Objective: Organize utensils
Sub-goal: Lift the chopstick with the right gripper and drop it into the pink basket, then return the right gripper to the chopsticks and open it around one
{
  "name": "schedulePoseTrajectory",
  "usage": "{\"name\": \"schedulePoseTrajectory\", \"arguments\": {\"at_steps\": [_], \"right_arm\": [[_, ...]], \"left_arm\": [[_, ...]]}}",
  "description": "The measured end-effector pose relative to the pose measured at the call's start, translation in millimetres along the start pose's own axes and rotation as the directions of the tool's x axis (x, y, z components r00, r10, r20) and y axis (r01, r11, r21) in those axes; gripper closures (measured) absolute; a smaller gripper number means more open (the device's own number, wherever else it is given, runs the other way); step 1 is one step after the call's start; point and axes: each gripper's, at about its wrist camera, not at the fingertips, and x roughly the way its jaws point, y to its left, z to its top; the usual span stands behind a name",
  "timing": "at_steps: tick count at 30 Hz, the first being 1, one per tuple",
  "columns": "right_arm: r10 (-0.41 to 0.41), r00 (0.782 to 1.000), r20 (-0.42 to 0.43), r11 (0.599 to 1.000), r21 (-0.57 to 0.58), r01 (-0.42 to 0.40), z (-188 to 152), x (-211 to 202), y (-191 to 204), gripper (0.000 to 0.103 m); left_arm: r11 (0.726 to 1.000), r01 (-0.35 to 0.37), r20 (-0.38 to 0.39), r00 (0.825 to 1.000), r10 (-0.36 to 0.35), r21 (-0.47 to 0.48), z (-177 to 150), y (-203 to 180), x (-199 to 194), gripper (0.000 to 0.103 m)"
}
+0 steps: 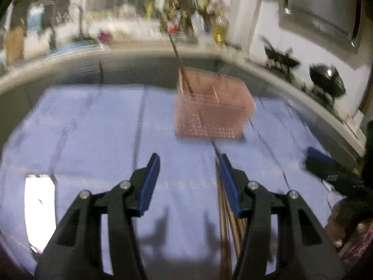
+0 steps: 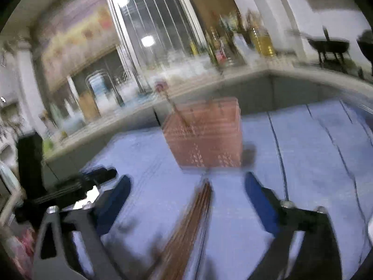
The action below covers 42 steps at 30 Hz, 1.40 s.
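A pink perforated utensil basket (image 1: 211, 110) stands on the blue tablecloth (image 1: 93, 128), with a brown stick (image 1: 179, 63) standing in it. It also shows in the right wrist view (image 2: 205, 137). A bundle of brown chopsticks (image 1: 227, 219) lies on the cloth beside the right finger of my left gripper (image 1: 188, 161), which is open and empty. In the right wrist view the chopsticks (image 2: 188, 228) lie between the fingers of my right gripper (image 2: 186, 182), which is open. Both views are blurred.
A grey counter edge (image 1: 139, 56) curves behind the table, with bottles and jars (image 1: 219, 28) on it. Black woks (image 1: 326, 79) stand at the right. My right gripper shows at the right edge of the left wrist view (image 1: 326, 165).
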Motion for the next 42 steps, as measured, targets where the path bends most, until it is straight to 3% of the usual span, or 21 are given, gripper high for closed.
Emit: {"name": "schedulePoseTrajectory", "arguments": {"at_steps": [2, 5, 8, 14, 20, 31, 42], "right_arm": [[-0.049, 0.993, -0.108, 0.998, -0.041, 0.045, -23, 13, 4, 0.056], [-0.075, 0.972, -0.223, 0.994, -0.091, 0.056, -55, 28, 12, 0.069], [-0.123, 0.957, -0.263, 0.985, -0.146, 0.087, -69, 36, 17, 0.073], [-0.128, 0.934, -0.334, 0.988, -0.127, 0.090, -83, 49, 11, 0.075], [-0.167, 0.938, -0.305, 0.981, -0.147, 0.127, -81, 49, 10, 0.075], [-0.166, 0.936, -0.310, 0.983, -0.126, 0.133, -81, 54, -1, 0.075], [-0.184, 0.936, -0.301, 0.978, -0.151, 0.144, -80, 55, 0, 0.075]], "left_arm": [[0.999, 0.045, -0.076, 0.996, -0.044, 0.006, -18, -7, 12, 0.068], [0.994, 0.101, -0.155, 0.983, -0.095, 0.029, -38, -24, 24, 0.075], [0.993, 0.106, -0.203, 0.975, -0.091, 0.060, -54, -37, 33, 0.075], [0.994, 0.047, -0.278, 0.960, -0.018, 0.100, -72, -44, 54, 0.081], [0.994, 0.026, -0.276, 0.961, 0.004, 0.105, -70, -42, 59, 0.081], [0.998, 0.055, -0.290, 0.956, -0.044, 0.030, -60, -29, 65, 0.081], [0.999, 0.046, -0.292, 0.956, -0.037, 0.022, -54, -26, 71, 0.081]]}}
